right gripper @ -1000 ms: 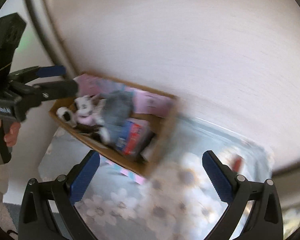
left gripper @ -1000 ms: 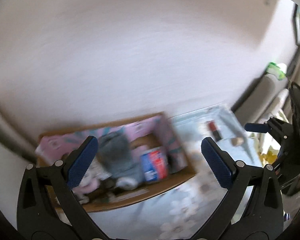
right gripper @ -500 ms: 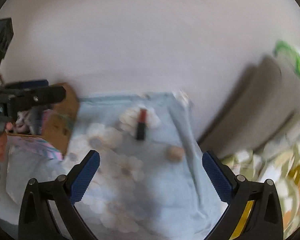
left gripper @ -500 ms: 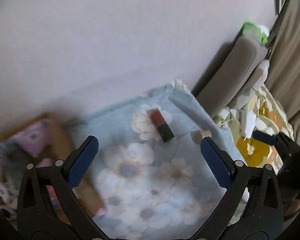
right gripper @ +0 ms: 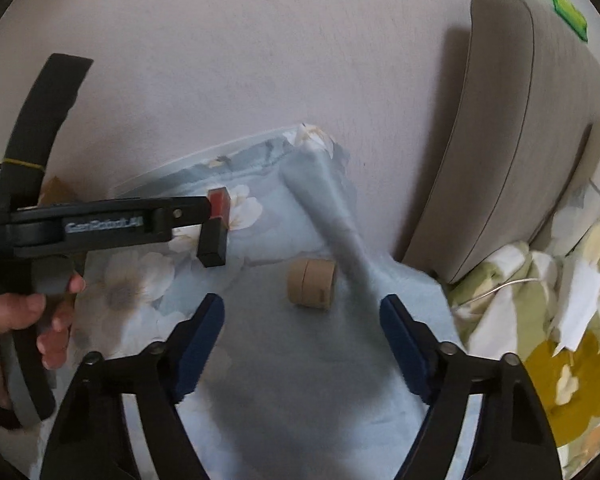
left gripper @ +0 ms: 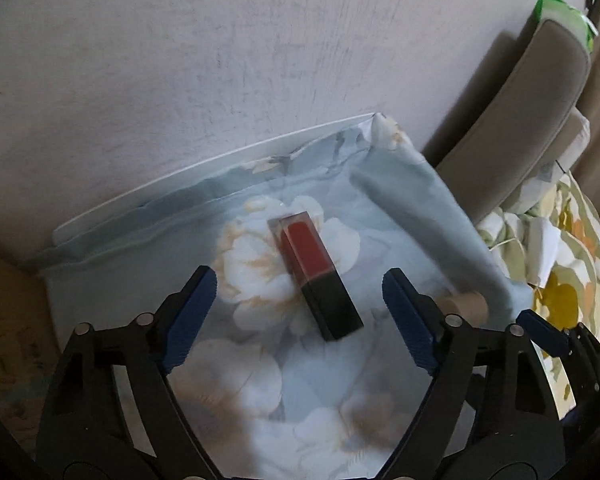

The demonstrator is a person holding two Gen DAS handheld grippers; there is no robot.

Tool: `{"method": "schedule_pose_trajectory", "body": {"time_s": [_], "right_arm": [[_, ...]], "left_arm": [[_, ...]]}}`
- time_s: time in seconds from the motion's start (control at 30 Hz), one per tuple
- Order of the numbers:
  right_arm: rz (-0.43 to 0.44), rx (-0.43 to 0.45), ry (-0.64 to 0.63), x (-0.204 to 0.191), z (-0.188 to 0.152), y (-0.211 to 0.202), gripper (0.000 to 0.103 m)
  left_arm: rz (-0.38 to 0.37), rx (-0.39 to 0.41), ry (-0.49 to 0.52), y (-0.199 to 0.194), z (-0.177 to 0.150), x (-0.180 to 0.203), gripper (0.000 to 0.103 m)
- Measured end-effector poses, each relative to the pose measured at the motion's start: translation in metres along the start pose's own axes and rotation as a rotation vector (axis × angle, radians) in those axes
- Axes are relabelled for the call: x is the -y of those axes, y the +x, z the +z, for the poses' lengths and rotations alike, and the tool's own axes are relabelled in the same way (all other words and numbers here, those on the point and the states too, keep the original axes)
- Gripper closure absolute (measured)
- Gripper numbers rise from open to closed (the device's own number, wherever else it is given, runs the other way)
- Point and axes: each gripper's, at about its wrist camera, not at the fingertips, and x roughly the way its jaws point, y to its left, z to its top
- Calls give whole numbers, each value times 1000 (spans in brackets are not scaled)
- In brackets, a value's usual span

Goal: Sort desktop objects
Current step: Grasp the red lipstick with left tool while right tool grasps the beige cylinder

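Now both grippers, left [left gripper: 298, 310] and right [right gripper: 302, 334], are closing empty, nearing lipstick [left gripper: 314, 272] and cork [right gripper: 311, 282]; each needs straddling first.

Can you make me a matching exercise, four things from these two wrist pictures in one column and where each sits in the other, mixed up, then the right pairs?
Things:
1. lipstick
2. cardboard roll
3. green packet
4. flowered cloth

Places:
A. on top of the grey cushion
B. spread over the tabletop
C. lying ahead of the left gripper, between its fingers in that view
D. on its side ahead of the right gripper, beside a fold in the cloth

Pairs: 1-C, 2-D, 3-A, 4-B
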Motion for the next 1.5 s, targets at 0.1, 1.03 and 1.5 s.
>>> {"method": "schedule_pose_trajectory", "body": {"time_s": [0.1, 1.03, 1.5], "right_arm": [[-9, 3, -11, -1, 1, 6, 30], [-103, 73, -25, -20, 4, 20, 53], [-99, 47, -35, -22, 7, 36, 77]], "left_arm": [[22, 1, 7, 9, 1, 3, 19], [47, 17, 12, 21, -8, 5, 50], [31, 38, 37, 12, -9, 4, 85]]}}
